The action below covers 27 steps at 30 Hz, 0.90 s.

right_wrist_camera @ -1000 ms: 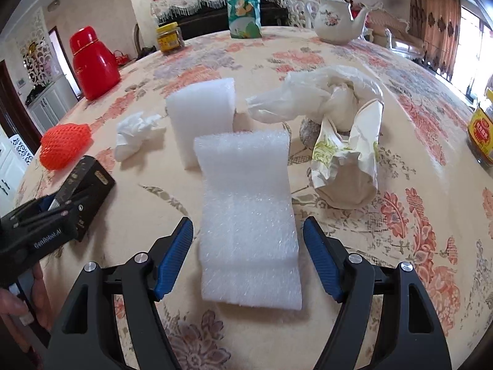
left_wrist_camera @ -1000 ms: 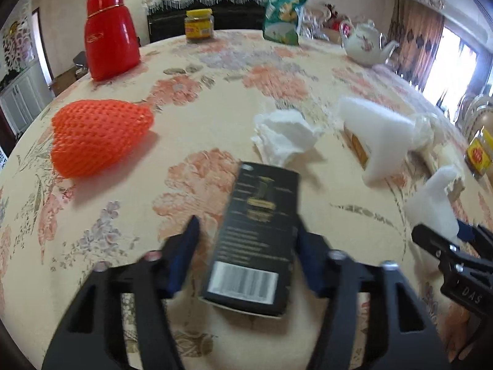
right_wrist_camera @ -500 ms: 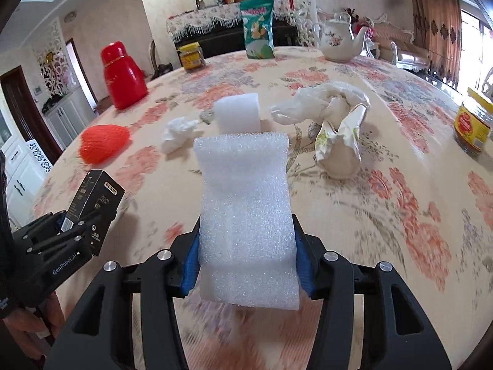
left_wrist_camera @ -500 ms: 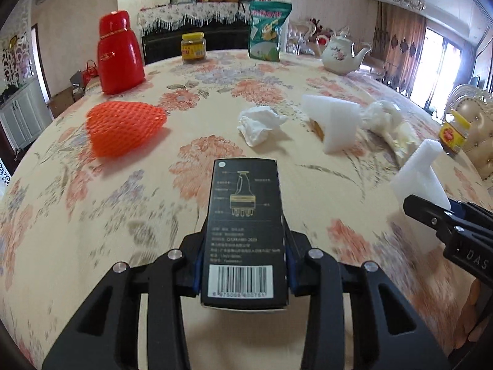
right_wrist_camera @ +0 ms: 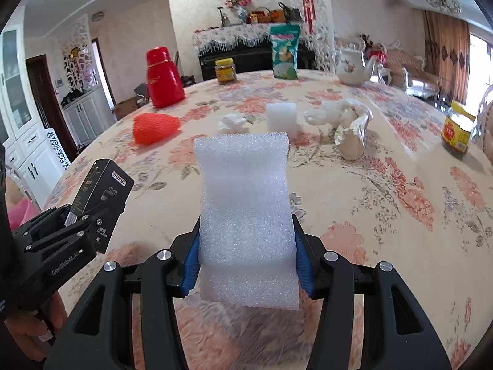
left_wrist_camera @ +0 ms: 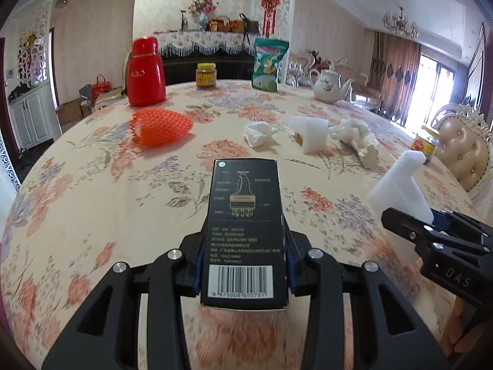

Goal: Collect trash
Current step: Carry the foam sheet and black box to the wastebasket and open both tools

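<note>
Our left gripper (left_wrist_camera: 243, 273) squeezes a black box (left_wrist_camera: 245, 231) between its two fingers and holds it up above the counter (left_wrist_camera: 92, 200). Our right gripper (right_wrist_camera: 246, 269) squeezes a white foam sheet (right_wrist_camera: 245, 212) and holds it up too. More trash lies on the counter: an orange net (left_wrist_camera: 160, 126), a crumpled tissue (left_wrist_camera: 258, 132), a white foam block (left_wrist_camera: 311, 132) and a crumpled bag (left_wrist_camera: 360, 138) just beside it. A red flask (left_wrist_camera: 144, 72) and a teapot (left_wrist_camera: 329, 88) stand far back.
</note>
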Tool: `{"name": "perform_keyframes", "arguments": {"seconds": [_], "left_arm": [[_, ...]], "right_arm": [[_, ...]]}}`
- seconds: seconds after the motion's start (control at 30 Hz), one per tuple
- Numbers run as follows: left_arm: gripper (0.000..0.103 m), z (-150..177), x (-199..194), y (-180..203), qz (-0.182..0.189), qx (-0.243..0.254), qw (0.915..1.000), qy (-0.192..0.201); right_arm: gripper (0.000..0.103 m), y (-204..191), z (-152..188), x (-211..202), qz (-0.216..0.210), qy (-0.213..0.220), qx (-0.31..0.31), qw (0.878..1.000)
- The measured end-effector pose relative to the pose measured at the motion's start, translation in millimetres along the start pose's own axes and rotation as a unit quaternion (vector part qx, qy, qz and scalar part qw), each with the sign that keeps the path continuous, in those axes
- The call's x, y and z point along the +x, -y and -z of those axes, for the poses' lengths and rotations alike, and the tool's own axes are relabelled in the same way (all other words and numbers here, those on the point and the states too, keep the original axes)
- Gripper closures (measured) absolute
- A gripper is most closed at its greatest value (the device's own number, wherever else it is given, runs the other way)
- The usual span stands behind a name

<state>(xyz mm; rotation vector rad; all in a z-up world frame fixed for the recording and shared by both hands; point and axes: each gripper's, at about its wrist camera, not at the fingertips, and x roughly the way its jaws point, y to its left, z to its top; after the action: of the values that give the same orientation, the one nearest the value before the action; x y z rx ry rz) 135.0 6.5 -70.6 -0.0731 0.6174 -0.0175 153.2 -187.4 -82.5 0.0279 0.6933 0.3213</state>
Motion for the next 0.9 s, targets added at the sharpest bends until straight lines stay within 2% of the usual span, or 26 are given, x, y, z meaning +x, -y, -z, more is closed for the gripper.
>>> {"name": "perform_keyframes", "arguments": {"seconds": [0.43,0.9], "left_arm": [[0.065,28,-66,-21,-0.012,-0.018,0.9975,0.067],[0.065,48,-103,-69,-0.055,-0.041,0.9943,0.081]], "right_arm": [[0.054,-42,15,-35,-0.005,0.046,-0.040,0.998],[0.054,-96,18,-44,-0.031,0.061,-0.087,0.994]]}}
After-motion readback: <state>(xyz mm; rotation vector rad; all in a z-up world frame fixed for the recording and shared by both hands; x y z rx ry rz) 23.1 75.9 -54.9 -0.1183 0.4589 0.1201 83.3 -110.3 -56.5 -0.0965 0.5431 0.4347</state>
